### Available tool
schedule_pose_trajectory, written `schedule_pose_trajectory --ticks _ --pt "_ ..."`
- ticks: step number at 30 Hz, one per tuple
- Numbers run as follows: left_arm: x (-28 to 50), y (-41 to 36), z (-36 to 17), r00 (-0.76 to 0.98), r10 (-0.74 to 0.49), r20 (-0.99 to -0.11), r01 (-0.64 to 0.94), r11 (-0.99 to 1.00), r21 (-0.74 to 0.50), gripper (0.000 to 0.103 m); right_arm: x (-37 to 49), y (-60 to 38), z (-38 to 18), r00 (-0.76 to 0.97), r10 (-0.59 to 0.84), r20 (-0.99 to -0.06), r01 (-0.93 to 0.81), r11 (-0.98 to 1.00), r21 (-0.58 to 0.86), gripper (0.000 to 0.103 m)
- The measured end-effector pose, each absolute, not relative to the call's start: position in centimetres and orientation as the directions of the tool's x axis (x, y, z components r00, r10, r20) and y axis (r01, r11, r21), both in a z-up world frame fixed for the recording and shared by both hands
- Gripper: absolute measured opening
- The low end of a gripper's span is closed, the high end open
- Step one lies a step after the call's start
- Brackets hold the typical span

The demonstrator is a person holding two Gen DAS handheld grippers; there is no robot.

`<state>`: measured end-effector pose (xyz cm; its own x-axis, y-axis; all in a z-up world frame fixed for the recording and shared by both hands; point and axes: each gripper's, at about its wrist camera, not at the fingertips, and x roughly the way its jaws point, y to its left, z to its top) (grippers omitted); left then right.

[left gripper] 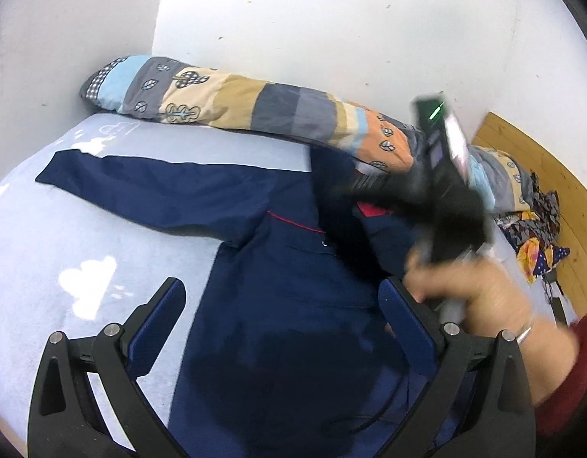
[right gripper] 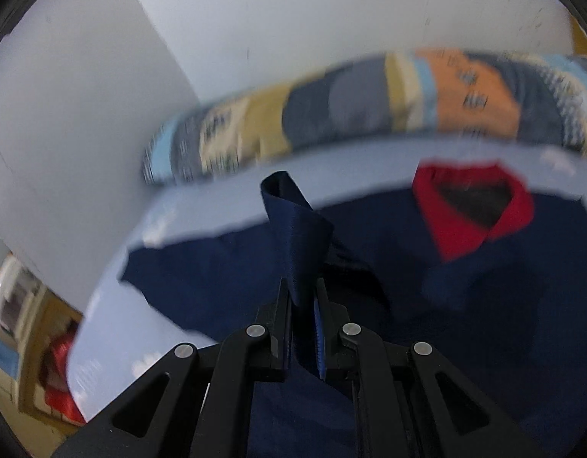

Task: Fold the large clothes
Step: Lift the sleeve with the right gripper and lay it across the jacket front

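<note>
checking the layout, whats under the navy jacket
The navy jacket lies spread on a light blue sheet with white prints. What lies beneath its middle is covered and cannot be seen.

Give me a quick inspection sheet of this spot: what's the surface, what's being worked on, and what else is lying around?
Surface: bed with a light blue sheet.
Job's things: navy jacket with red collar, laid flat, one sleeve stretched out.
Clutter: patchwork bolster along the wall; patterned clothes heap.
Grippers: left hand-held gripper open, above the jacket; right hand-held gripper shut on a navy fabric fold.
Cables: nothing seen.
Surroundings: white walls, wooden floor.
</note>
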<state>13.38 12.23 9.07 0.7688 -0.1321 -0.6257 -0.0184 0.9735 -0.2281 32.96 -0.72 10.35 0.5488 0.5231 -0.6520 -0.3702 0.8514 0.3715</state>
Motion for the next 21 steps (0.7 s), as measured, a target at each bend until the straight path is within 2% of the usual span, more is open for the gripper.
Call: schedule_pose_trajectory --ticks 4,9,11,12,18,21 --pt "13.1 13.4 9.1 0.770 -0.126 -0.626 -0.041 0.969 -0.245 0.102 31.3 3.2 7.2 0.508 0.492 -0.708 -0.412 0.860 0.302 0.011" --pt "13.0 14.4 9.2 0.771 -0.122 -0.624 -0.061 0.963 -0.264 0.102 30.3 5.6 4.6 0.442 0.460 -0.770 -0.442 0.859 0.260 0.022" --pt "12.9 14.6 9.2 0.771 -0.122 -0.626 -0.065 0.961 -0.268 0.102 30.5 5.8 3.5 0.365 0.476 -0.800 -0.444 0.844 0.300 0.038" --pt "13.0 14.7 9.2 0.770 -0.123 -0.626 -0.066 0.961 -0.270 0.102 30.5 5.6 3.2 0.340 0.488 -0.804 -0.446 0.836 0.319 0.041" --pt "13.1 14.3 9.3 0.768 -0.128 -0.628 -0.061 0.961 -0.270 0.102 28.1 2.8 5.2 0.324 0.589 -0.740 -0.485 0.775 0.405 0.042" --pt "13.2 14.0 9.2 0.766 -0.129 -0.630 -0.056 0.963 -0.264 0.102 27.7 -0.4 7.0 0.377 0.611 -0.696 -0.462 0.776 0.431 0.048"
